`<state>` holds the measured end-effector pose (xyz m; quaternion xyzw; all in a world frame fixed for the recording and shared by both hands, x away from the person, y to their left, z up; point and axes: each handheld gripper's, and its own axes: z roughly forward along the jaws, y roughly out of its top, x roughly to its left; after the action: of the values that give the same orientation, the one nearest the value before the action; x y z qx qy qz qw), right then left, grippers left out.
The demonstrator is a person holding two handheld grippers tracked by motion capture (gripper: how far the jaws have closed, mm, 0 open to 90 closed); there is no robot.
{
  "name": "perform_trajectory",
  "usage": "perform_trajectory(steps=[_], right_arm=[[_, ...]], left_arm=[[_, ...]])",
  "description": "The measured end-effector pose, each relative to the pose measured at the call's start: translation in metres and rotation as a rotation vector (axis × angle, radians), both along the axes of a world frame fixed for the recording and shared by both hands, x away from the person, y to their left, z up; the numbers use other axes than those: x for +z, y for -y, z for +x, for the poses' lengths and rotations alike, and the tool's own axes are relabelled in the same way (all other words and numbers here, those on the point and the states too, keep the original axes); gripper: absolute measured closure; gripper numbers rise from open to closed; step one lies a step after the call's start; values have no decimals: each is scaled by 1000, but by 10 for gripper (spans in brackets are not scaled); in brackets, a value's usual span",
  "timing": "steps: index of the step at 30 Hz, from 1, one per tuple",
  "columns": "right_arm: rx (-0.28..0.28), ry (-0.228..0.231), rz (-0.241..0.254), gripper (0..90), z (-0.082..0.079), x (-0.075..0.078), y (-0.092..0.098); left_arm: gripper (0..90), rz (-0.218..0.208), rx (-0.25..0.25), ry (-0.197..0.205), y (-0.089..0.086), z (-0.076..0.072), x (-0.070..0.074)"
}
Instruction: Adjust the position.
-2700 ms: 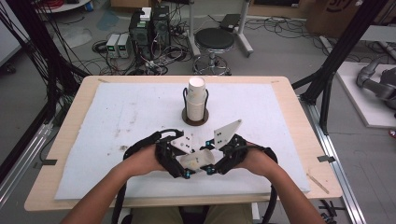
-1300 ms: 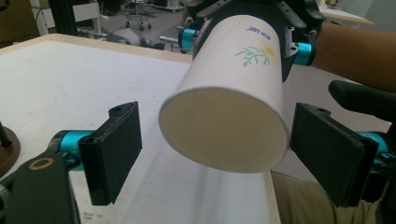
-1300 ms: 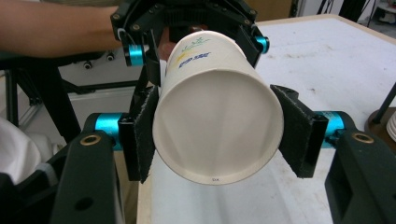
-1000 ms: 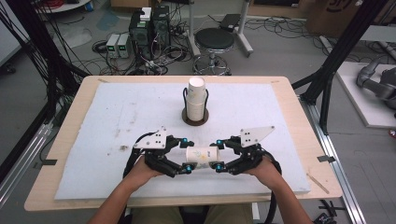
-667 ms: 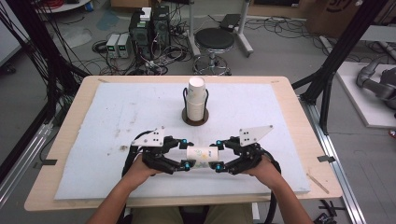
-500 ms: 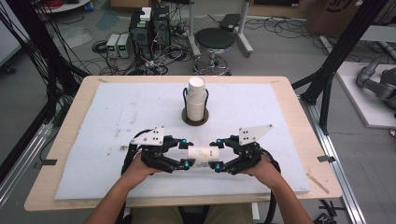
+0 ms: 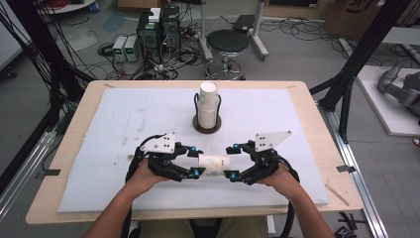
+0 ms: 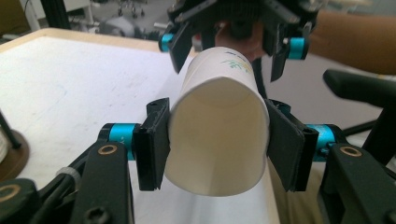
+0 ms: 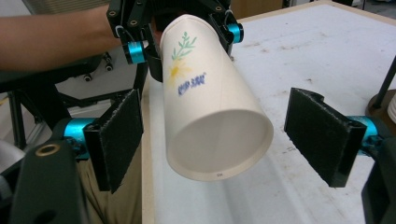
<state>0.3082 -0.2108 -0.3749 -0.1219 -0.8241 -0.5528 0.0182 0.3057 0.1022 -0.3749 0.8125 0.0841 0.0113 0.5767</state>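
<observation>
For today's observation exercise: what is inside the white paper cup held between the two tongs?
Nothing: the left gripper view looks into the white paper cup's open mouth and shows bare white walls. The bottom lies deeper in shadow and cannot be made out. The left tongs clamp its rim.

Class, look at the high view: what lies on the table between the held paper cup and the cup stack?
Bare white mat separates paper cup from cup stack.

The white worktop (image 7: 99,148) lies bare to either side of the two claws and along its far corners; a hand could pass there. The stack of paper cups (image 7: 208,106) on its dark round base (image 7: 206,129) stands mid-worktop, just beyond the claws; it blocks a straight reach forward.
</observation>
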Motion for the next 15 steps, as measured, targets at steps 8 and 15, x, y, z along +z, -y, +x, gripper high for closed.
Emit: perform_trajectory(steps=[8,15], right_arm=[[-7,64,-85,200,-2,12,-7],[6,117,-185,201,-2,19,-19]], left_arm=[[438,184,-19,54,7,2,23],[438,300,-29,82,14,3,38]])
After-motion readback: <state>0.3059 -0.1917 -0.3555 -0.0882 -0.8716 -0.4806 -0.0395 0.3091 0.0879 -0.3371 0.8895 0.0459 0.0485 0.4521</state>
